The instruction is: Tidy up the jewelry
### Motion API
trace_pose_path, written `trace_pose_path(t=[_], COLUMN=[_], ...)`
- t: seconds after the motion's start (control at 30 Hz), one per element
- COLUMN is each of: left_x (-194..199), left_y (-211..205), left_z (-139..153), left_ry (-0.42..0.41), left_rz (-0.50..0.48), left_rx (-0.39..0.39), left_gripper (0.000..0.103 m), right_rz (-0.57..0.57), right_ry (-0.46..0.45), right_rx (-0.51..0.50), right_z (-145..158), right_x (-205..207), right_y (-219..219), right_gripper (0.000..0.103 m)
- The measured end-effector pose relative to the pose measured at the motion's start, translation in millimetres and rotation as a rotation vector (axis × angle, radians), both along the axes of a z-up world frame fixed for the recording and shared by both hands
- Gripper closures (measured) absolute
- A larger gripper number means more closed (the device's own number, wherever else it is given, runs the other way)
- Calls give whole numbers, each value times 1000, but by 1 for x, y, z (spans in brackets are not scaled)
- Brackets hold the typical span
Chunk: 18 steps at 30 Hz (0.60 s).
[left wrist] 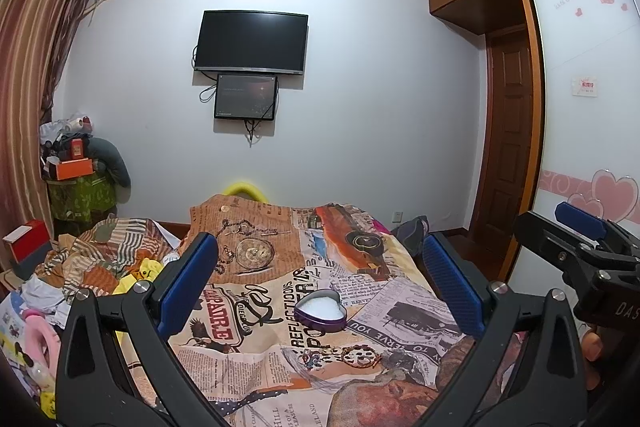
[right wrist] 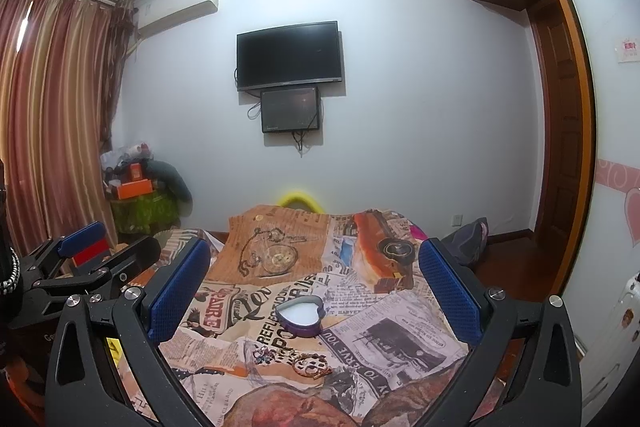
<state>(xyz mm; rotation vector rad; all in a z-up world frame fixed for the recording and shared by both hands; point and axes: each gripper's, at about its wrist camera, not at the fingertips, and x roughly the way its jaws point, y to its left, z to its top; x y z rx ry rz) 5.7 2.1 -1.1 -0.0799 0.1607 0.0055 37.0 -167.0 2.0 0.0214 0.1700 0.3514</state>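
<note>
A: What lies nearest the two tools?

B: On the printed bedspread (left wrist: 280, 291), a small heap of jewelry (left wrist: 344, 355) sits close in front, gold rings and a beaded piece side by side. Just beyond it stands the heart-shaped tin (left wrist: 320, 309), lid off, white lining showing, apart from the jewelry.

A: And the tools themselves?

B: The left gripper (left wrist: 320, 279) has its blue pads spread wide with nothing between them. The right gripper (right wrist: 316, 287) is likewise spread and empty, hovering above the cloth. Each shows at the other's side.

A: Anything crowding them?

B: To the left, a jumble of clothes and toys (left wrist: 80, 279) piles against the spread. The cloth around the tin lies bare up to the far edge of the bed.

A: Further back?

B: A yellow ring (right wrist: 298, 199) peeks over the far edge, a cluttered stand (left wrist: 76, 183) sits by the curtain (right wrist: 52, 115), a television (left wrist: 252, 41) hangs on the wall, and the wardrobe (left wrist: 588, 99) fills the right.
</note>
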Motion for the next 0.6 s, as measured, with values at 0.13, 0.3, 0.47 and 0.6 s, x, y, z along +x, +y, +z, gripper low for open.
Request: trace_pose_path(t=[0.13,0.3,0.47,0.6], left_x=[0,0,0,0], left_y=[0,0,0,0], left_z=[0,0,1,2], left_ry=[0,0,3,2], left_rz=[0,-1,-1,-1], left_rx=[1,0,-2,-3], left_gripper=[0,0,0,0], right_rz=[0,2,4,4], right_ry=[-1,-1,-2,-1], right_rx=[1,1,2,3], right_z=[0,-1,-1,-1], right_x=[0,0,-1,-1], right_y=[0,0,-1,0], right_gripper=[0,0,0,0])
